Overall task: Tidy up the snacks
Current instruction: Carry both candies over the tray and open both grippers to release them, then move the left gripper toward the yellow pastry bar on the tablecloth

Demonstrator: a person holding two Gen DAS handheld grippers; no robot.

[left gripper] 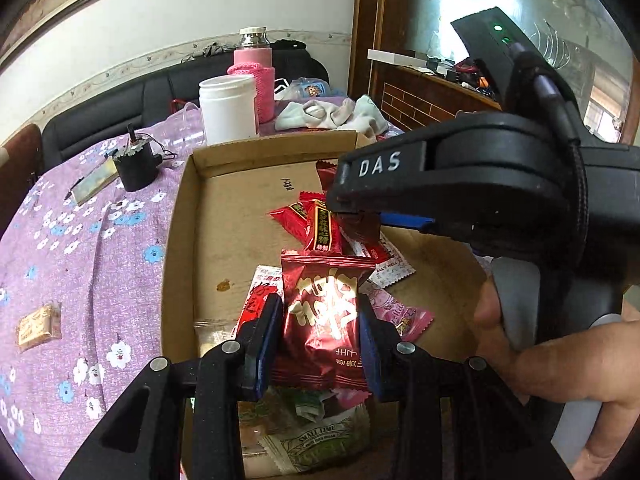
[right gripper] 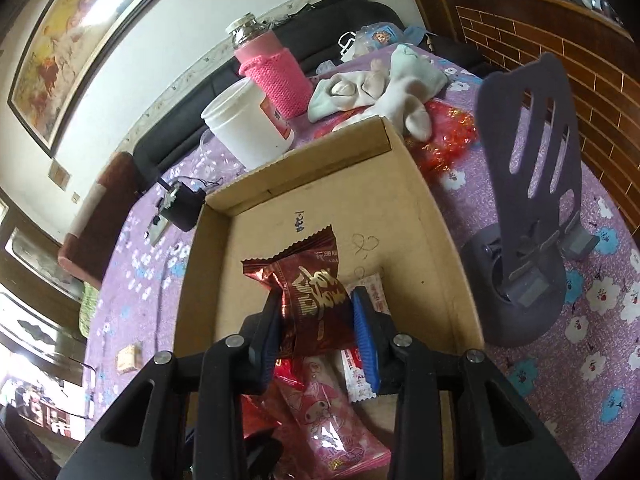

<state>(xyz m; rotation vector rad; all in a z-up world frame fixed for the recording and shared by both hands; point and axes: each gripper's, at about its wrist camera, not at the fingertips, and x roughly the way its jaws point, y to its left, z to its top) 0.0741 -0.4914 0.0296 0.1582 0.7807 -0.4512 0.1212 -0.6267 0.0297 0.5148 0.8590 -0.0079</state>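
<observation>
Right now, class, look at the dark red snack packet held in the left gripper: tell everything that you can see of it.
The dark red snack packet is a glossy, crinkled foil pillow pack with gold lettering and crimped, zigzag-cut ends. It stands roughly on end, clamped at its sides between the blue pads of the left gripper, above the cardboard box. Other packets lie under and behind it; whether it touches them cannot be told.

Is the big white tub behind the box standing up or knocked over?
Standing up. The white tub sits on its base on the purple flowery cloth, lid on top, just behind the cardboard box, next to the pink bottle.
</observation>
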